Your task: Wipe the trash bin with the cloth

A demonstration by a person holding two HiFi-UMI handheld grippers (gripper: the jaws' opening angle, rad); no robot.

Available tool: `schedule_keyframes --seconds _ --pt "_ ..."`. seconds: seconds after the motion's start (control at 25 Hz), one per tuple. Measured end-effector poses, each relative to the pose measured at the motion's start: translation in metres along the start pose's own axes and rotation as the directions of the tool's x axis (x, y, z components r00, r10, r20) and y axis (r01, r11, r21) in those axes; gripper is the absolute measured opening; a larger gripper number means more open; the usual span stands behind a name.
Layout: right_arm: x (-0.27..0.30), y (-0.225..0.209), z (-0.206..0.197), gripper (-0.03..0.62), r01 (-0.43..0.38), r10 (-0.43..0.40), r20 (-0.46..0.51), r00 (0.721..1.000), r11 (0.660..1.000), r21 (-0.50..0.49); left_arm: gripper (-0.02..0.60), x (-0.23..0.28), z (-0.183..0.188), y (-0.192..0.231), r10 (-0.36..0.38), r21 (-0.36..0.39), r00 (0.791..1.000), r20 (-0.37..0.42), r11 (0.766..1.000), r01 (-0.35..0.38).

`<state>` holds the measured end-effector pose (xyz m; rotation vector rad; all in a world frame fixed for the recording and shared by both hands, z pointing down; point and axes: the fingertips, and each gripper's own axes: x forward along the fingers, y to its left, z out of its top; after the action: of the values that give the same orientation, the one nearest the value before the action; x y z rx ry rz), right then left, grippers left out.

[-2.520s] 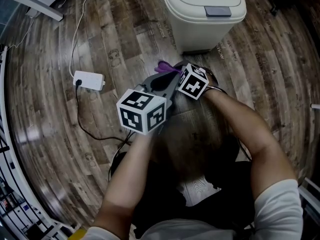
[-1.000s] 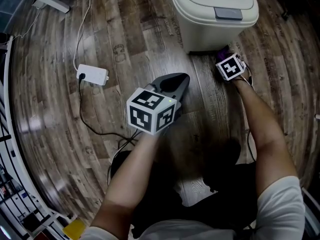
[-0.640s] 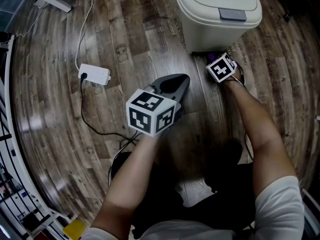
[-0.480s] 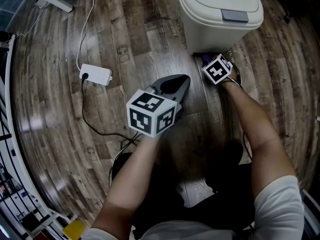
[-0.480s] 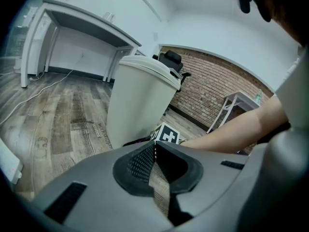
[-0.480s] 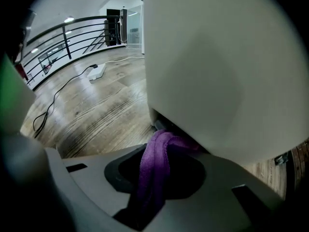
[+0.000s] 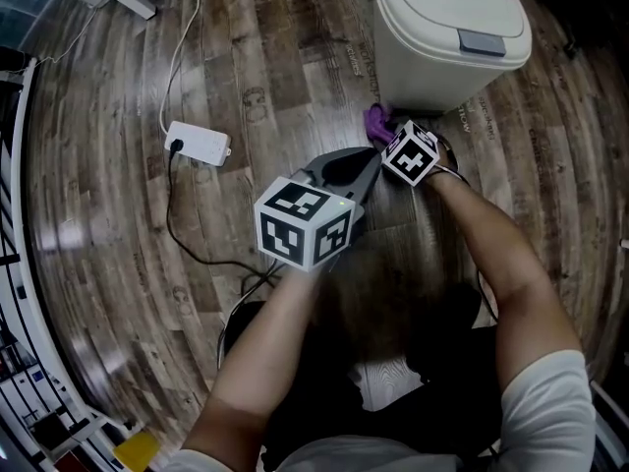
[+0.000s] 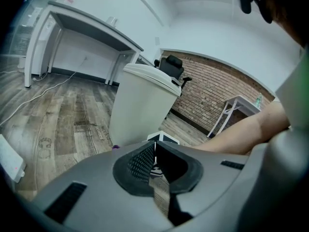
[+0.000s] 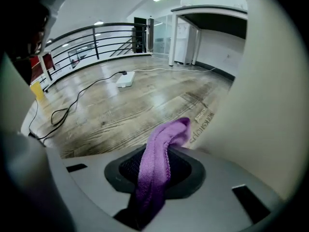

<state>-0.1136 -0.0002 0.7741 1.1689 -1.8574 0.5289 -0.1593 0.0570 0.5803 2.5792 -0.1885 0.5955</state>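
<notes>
Two hand-held grippers are held low over a wood-plank floor (image 7: 265, 77), near a cream trash bin (image 7: 447, 37) that stands at the far right of the head view with its lid down.

The right hand-held gripper (image 9: 161, 151) is clamped on a purple cloth (image 9: 155, 170). The fabric fills the gap between its jaws, and a folded end sticks out past the tips. In the right gripper view this end reaches the lower part of the bin's side wall, which fills the right of that view. It is either touching the wall or just beside it, and the views do not settle which. In the head view the cloth shows as a small purple tuft at the near-left foot of the bin, close to the floor.

The left hand-held gripper (image 8: 155, 146) lies nearer and to the left, pointing toward the bin. Its jaws are pressed together at the tips and grip nothing. It is just beside the right hand-held gripper but apart from the bin and the cloth. The right forearm (image 7: 491, 254) stretches from the near edge toward the bin.

A white power strip (image 7: 200, 142) lies on the floor well to the left, with a black cable (image 7: 187, 249) trailing toward the near side. A brick wall (image 8: 212, 88) stands beyond the bin in the left gripper view.
</notes>
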Motion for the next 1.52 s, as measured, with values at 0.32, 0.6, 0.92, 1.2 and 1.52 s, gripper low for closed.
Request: schedule_keyframes --seconds 0.32,0.6,0.92,1.2,1.52 --pt "-0.024 0.042 0.014 0.095 -0.085 0.090 0.023 0.996 0.983 -0.165 0.008 -0.001 0.004 -0.006 -0.015 -0.001 1.000 0.020 1.000 0.015" --pt "-0.043 0.034 -0.012 0.095 -0.052 0.050 -0.016 0.999 0.981 -0.189 0.008 0.003 0.002 -0.010 -0.016 -0.001 1.000 0.012 1.000 0.016" --pt "-0.058 0.026 -0.009 0.095 -0.031 0.031 -0.003 1.000 0.976 -0.215 0.008 0.001 0.012 -0.012 0.003 -0.006 0.998 0.062 1.000 -0.002" --pt "-0.080 0.037 -0.007 0.095 -0.038 0.042 0.009 0.999 0.964 -0.265 0.008 -0.007 0.024 -0.026 0.070 -0.023 0.991 0.115 0.997 -0.068" --pt "-0.174 0.051 0.000 0.095 -0.059 0.050 -0.038 0.998 0.959 -0.278 0.008 -0.043 0.038 -0.087 0.141 -0.078 0.973 0.181 0.989 -0.129"
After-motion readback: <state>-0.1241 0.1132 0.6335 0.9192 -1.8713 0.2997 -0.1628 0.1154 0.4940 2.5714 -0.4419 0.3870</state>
